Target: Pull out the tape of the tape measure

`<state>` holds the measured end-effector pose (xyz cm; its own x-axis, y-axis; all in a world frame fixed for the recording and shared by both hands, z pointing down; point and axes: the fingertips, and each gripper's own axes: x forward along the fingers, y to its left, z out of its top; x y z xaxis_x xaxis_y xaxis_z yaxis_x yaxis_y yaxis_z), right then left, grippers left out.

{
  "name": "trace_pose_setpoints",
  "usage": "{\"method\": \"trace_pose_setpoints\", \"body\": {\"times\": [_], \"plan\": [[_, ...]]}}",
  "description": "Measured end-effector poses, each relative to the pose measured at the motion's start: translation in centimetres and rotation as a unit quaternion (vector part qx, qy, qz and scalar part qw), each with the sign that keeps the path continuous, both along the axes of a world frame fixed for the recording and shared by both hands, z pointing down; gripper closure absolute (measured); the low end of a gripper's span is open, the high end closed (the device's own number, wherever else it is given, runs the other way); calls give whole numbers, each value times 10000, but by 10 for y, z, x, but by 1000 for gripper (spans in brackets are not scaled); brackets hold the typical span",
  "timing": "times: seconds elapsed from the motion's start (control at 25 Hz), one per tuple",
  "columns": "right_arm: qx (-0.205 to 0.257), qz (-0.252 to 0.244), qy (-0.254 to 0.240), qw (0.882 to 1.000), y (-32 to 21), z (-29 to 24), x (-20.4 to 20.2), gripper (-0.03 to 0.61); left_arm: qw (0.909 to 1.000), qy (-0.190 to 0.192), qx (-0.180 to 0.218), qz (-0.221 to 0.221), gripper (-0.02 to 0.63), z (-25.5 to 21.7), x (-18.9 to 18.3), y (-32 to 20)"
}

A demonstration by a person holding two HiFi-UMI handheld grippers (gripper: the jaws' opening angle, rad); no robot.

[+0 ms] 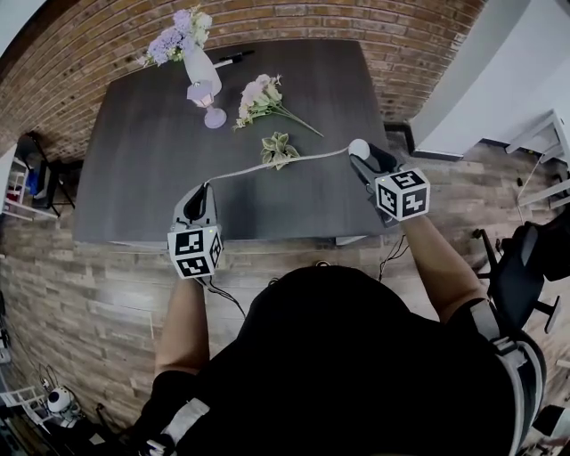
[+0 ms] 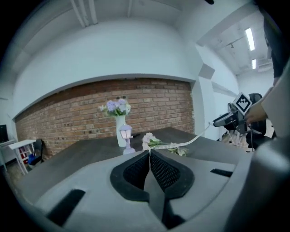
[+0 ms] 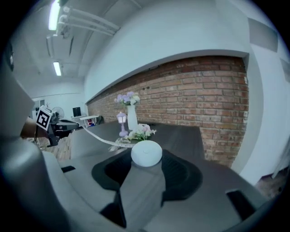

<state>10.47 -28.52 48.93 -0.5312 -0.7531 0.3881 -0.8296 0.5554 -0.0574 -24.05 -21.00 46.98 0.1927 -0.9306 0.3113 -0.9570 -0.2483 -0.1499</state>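
The tape (image 1: 267,166) is stretched approx. left-to-right across frame ctr, end pinched by shut left gripper (image 2: 149,153), case (image 1: 359,148) clamped by wide-set right gripper (image 1: 363,160).

Office-type room, I'd say, not a home. Brick wall (image 1: 356,18) ran behind a dark meeting-style surface (image 1: 151,151), with wood-plank floor (image 1: 89,294) all round. Black swivel chair (image 1: 517,267) stood off to my right and a white shelving rack (image 1: 16,187) to my left. Strip lights (image 3: 57,68) hung on a plain white ceiling. Only decor was a vase of flowers (image 1: 198,62) on the surface.
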Motion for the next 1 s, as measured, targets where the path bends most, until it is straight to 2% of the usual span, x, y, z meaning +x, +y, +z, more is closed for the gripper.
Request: {"method": "trace_pose_setpoints", "body": {"times": [0.16,0.24,0.32,0.52,0.8,0.84,0.92,1.0], "plan": [[-795,175,200,9965,13,73,-2,370,9951,-220,-956,155,600,70,9,4],[-973,95,424,9943,17,97,-8,370,9902,-220,-1359,235,600,97,13,6],[-1090,15,593,9923,20,112,-13,370,9869,-147,-1575,324,600,111,18,6],[-1239,-97,805,9890,15,127,-19,370,9839,-171,-1759,264,600,121,10,2],[-1509,-45,680,9862,8,136,-13,367,9809,-210,-1929,143,598,131,-6,-1],[-1505,-56,646,9865,8,137,-13,367,9816,-182,-1894,133,581,131,-7,-1],[-1471,-84,506,9878,8,134,-13,362,9847,-123,-1734,81,481,126,-10,-3],[-1424,-86,279,9894,5,127,-14,331,9884,-64,-1517,-86,451,117,-20,-8]]}}
